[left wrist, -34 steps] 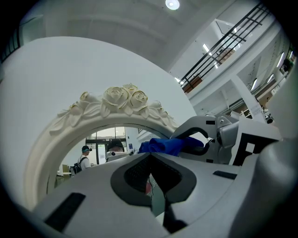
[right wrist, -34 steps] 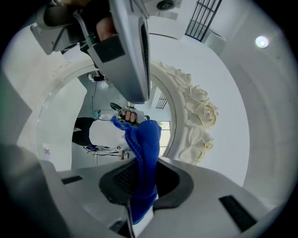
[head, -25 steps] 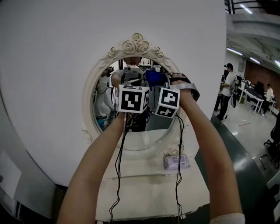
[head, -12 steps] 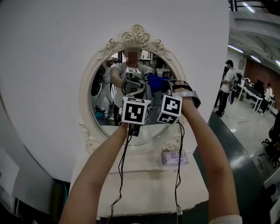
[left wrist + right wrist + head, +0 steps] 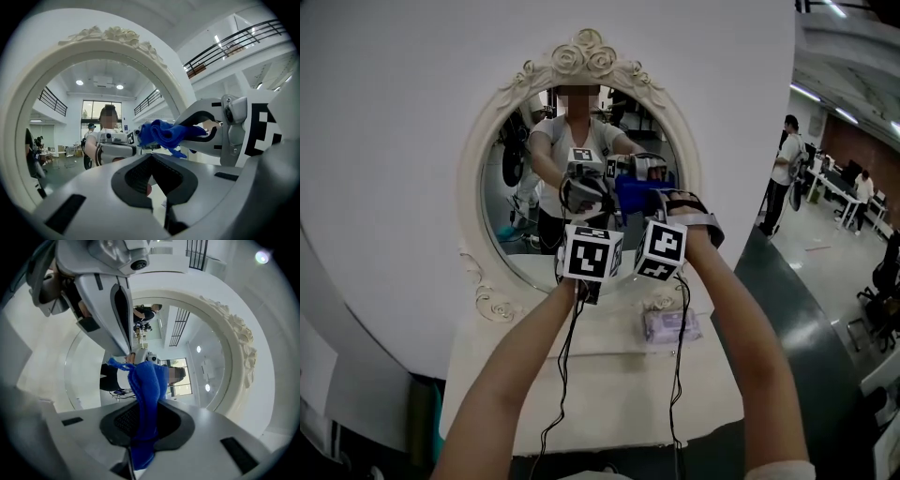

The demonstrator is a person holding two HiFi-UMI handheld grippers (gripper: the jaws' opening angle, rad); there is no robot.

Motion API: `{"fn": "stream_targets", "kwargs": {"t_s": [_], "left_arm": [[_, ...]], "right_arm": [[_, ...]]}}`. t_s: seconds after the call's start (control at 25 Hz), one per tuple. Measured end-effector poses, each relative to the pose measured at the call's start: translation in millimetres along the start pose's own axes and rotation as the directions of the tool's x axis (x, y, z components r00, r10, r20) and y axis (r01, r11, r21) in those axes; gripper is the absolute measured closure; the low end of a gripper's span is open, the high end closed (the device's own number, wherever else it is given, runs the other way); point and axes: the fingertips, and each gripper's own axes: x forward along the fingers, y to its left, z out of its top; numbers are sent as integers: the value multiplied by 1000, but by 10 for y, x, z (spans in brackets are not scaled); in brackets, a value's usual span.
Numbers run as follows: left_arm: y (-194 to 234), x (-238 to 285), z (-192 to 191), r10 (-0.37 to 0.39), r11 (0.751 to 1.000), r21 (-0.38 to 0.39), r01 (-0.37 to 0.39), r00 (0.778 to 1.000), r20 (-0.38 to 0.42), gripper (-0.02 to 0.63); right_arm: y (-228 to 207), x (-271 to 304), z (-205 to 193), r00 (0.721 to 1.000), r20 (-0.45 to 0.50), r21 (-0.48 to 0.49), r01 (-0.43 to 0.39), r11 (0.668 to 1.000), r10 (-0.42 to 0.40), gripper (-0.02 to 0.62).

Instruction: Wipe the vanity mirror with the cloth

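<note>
Nearest to us, two bare forearms (image 5: pixel 514 375) reach forward side by side, black cables (image 5: pixel 556 394) hanging below them. The left gripper (image 5: pixel 154 185) has its jaws brought together with nothing between them. Just beside it, the right gripper (image 5: pixel 143 423) is clamped on a crumpled bright blue cloth (image 5: pixel 145 380), which sticks out past the jaw tips towards the glass. From the left gripper view we see the same cloth bunched at the tip of the right gripper. Both grippers are held up in front of the lower middle of the mirror, their marker cubes almost touching. We cannot tell whether the cloth meets the glass.

Below the grippers lies a cream tabletop (image 5: pixel 609 384), and on it, close to the foot of the mirror, a small pale purple packet (image 5: pixel 670 325).

Behind that stands the oval vanity mirror with a cream carved frame (image 5: pixel 471 202), roses at its crown. It is set against a curved white wall (image 5: pixel 384 112). The glass reflects the person and both grippers.

Far off on the right, a person in a white top (image 5: pixel 787 169) stands on a dark floor.
</note>
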Motion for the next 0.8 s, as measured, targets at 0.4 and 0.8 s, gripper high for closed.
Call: {"fn": "stream_targets", "kwargs": {"t_s": [0.4,0.8], "left_arm": [[-16,82,-659,-2,999,-54,-2,997,-73,601],[7,124,-1236,-5,995,-102,-9,990,-139,601]], "right_arm": [[559,40,-25,997,13,32,-82,996,82,528],[1229,90,10,979,19,41,-204,978,204,528]]}}
